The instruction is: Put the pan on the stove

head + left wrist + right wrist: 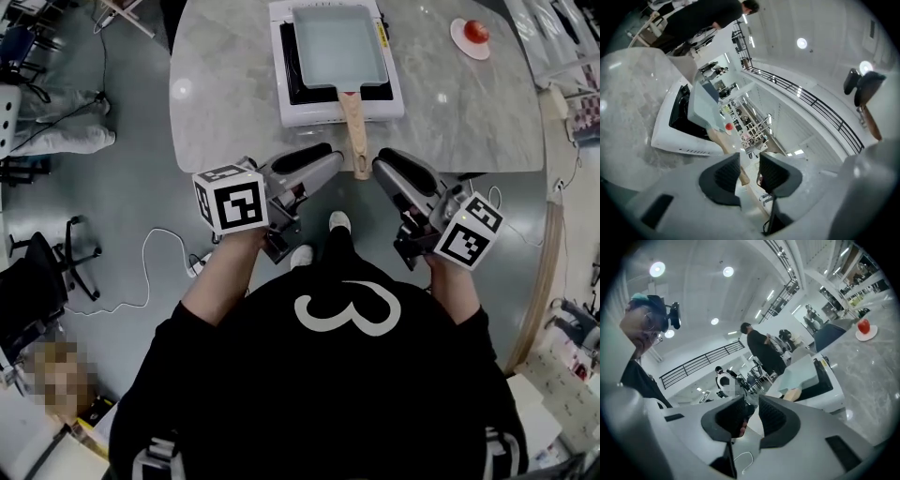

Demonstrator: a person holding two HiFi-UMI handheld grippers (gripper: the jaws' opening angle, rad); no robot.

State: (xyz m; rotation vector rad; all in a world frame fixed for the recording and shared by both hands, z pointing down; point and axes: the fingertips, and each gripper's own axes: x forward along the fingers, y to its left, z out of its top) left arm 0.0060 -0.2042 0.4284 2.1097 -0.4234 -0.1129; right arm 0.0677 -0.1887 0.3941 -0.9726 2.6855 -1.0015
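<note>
Pan (pixel 339 42) on stove (pixel 309 112) | shirt (pixel 281 394): "3" | left tool (pixel 749 165), right tool (pixel 753 411) spread, empty

Bare tabletop (pixel 225 103) either side of stove (pixel 319 114), pan handle (pixel 353 127) jutting over near edge, plate (pixel 457 37) far right

Left hand-held gripper (pixel 749 162), jaws apart and empty; beyond it, marbled desk (pixel 633 103) bearing white stove (pixel 679 140), pale pan (pixel 701 105) on top, wooden handle (pixel 719 138) toward the gripper, small red object (pixel 729 126) behind.
</note>
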